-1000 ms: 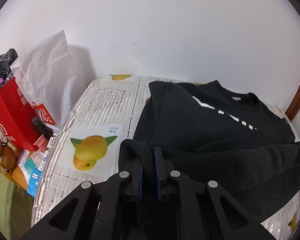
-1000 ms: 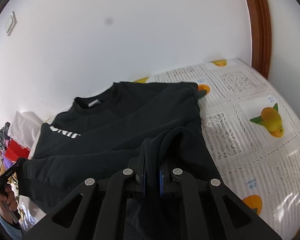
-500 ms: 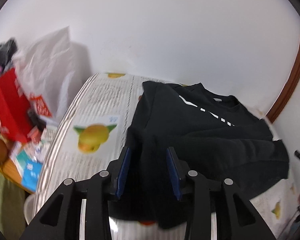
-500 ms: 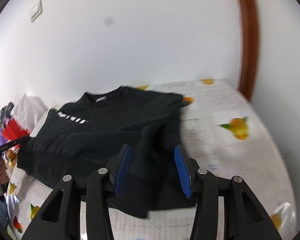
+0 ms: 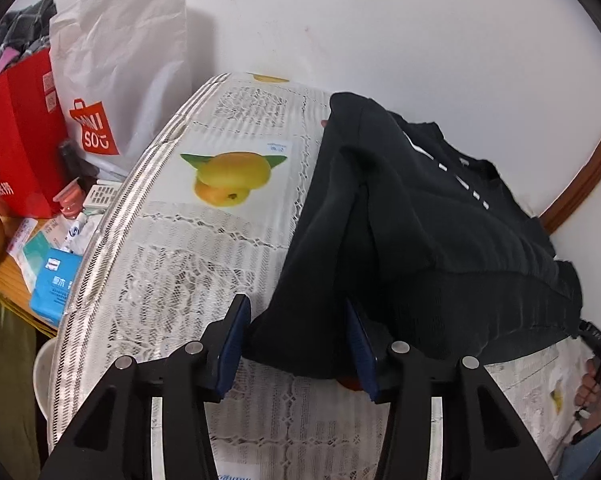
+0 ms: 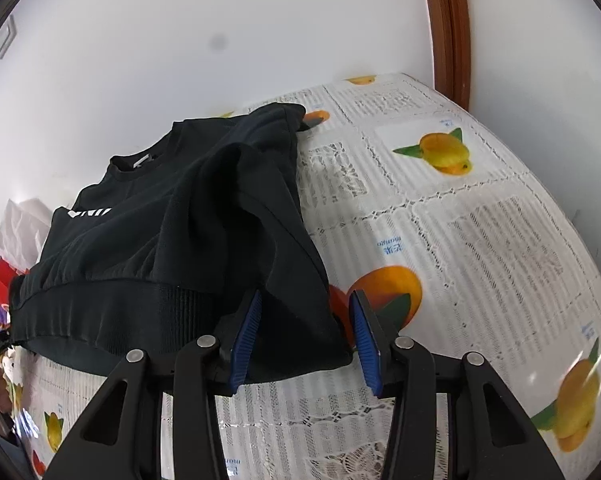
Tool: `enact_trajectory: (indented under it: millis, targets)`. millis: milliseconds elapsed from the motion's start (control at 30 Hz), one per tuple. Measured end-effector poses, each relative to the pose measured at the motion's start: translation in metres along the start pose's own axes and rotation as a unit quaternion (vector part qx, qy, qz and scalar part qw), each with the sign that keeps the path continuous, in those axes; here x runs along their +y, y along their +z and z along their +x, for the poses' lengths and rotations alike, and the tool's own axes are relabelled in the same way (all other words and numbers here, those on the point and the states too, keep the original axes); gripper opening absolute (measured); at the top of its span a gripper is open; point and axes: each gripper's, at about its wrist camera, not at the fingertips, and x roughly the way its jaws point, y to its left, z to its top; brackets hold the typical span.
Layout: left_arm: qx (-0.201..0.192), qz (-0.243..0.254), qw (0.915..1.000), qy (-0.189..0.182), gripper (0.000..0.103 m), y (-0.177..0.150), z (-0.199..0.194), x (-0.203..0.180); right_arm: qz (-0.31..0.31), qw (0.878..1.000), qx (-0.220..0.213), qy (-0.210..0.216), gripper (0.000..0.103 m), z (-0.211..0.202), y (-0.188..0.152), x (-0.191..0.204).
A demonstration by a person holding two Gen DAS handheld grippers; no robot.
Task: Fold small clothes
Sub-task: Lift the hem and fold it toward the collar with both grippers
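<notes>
Two wrist fisheyes, angled down, close over sweatshirt (image 5: 440, 240) (image 6: 180, 240), opposite ends, shared.

The white paper bag (image 5: 112, 64) carries a red shopping-bag logo reading "MINISO". The black sweatshirt (image 5: 420, 232) shows white chest lettering, too folded to read. The red bag (image 5: 16, 136) and blue box (image 5: 54, 282) bear print too small to make out.

The sweatshirt (image 5: 440, 240) lies on the table (image 5: 204, 264), ahead of both grippers. Bags (image 5: 112, 80) and boxes (image 5: 54, 284) sit beyond the table's edge, left of the left gripper (image 5: 296, 344).
</notes>
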Motion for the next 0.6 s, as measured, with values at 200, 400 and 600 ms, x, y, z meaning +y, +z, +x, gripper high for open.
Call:
enact_trajectory:
  millis: [200,400,600]
  targets:
    - [-0.007,0.044,0.9990,0.011,0.015,-0.005,-0.017,-0.016,-0.018,1.000,-0.016,-0.011,0.011,-0.016,-0.012,0.010]
    - [0.008,0.048,0.9988,0.001,0.015,-0.033,-0.043,-0.013,-0.013,1.000,-0.012,-0.007,0.011,-0.048,-0.030,0.004]
    - [0.014,0.061,0.9980,-0.003,0.015,-0.073,-0.071,-0.014,-0.015,1.000,-0.007,-0.023,0.011,-0.078,-0.067,-0.005]
